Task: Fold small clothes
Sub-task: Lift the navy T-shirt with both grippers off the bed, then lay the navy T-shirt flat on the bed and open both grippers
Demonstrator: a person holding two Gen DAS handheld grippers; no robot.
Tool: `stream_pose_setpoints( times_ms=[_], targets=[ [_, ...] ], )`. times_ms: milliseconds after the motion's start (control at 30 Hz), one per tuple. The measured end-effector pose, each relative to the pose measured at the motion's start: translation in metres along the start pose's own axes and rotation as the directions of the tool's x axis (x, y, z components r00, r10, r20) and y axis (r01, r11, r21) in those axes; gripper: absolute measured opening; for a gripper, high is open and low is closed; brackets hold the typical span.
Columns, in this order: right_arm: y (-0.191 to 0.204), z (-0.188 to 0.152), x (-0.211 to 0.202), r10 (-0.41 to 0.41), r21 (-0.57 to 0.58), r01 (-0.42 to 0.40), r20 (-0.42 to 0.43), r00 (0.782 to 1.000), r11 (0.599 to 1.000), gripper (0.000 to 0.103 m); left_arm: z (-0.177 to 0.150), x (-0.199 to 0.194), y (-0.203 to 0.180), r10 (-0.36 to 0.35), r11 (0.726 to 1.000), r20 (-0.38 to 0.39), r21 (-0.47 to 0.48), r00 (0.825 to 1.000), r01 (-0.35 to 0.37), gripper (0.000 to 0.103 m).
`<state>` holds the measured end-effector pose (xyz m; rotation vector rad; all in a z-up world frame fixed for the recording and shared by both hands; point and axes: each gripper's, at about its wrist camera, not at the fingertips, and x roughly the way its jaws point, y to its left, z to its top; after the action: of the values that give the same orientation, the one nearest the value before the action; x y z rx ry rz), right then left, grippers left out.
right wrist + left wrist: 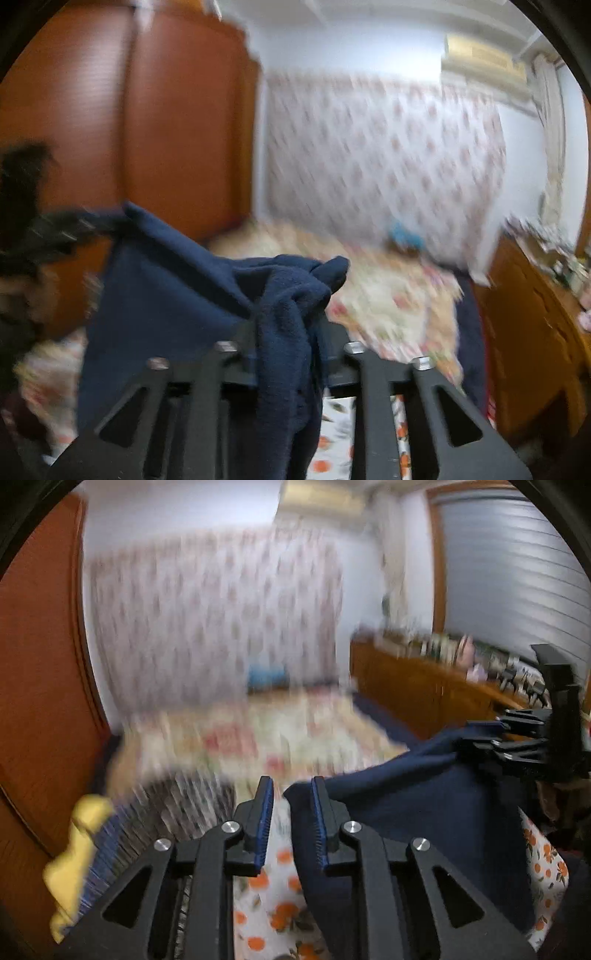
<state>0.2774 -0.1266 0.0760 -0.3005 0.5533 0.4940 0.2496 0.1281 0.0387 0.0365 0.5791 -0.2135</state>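
Observation:
A navy blue fleece garment point(424, 812) hangs in the air between my two grippers, above an orange-print sheet point(266, 904). My left gripper point(291, 812) has a gap between its blue pads; a fold of the navy cloth lies against the right pad, and I cannot tell if it is clamped. My right gripper point(288, 325) is shut on a bunched edge of the garment point(177, 295), which drapes over and hides its fingertips. The right gripper also shows in the left wrist view point(532, 738), holding the cloth's far corner. The left gripper shows blurred in the right wrist view point(44, 236).
A bed with a floral cover point(258, 734) lies ahead, a blue item point(266, 675) at its far end. A wooden wardrobe point(129, 110) stands left, a cluttered wooden cabinet point(424, 679) right. A yellow cloth point(77, 849) and striped fabric point(166, 812) lie at lower left.

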Motion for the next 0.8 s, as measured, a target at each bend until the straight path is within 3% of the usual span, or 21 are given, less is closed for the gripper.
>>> stream_pose_setpoints(
  times_ms=[33, 100, 233, 800],
  targets=[
    [-0.008, -0.008, 0.034, -0.038, 0.013, 0.039, -0.076, 0.996, 0.999, 0.033, -0.010, 0.018, 0.005, 0.004, 1.000, -0.043, -0.001, 0.999, -0.004, 0.023],
    [-0.020, -0.028, 0.076, -0.042, 0.037, 0.048, -0.153, 0.987, 0.998, 0.033, -0.028, 0.034, 0.007, 0.020, 1.000, -0.073, 0.010, 0.997, -0.019, 0.038],
    [-0.035, -0.056, 0.097, -0.004, 0.092, 0.022, -0.189, 0.982, 0.996, 0.035, -0.055, 0.048, 0.010, -0.016, 1.000, -0.134, -0.013, 0.991, 0.014, 0.044],
    [0.003, -0.089, 0.023, 0.052, 0.122, -0.040, -0.099, 0.994, 0.992, 0.044, -0.107, 0.003, -0.040, -0.030, 1.000, -0.167, -0.006, 0.986, 0.030, 0.045]
  ],
)
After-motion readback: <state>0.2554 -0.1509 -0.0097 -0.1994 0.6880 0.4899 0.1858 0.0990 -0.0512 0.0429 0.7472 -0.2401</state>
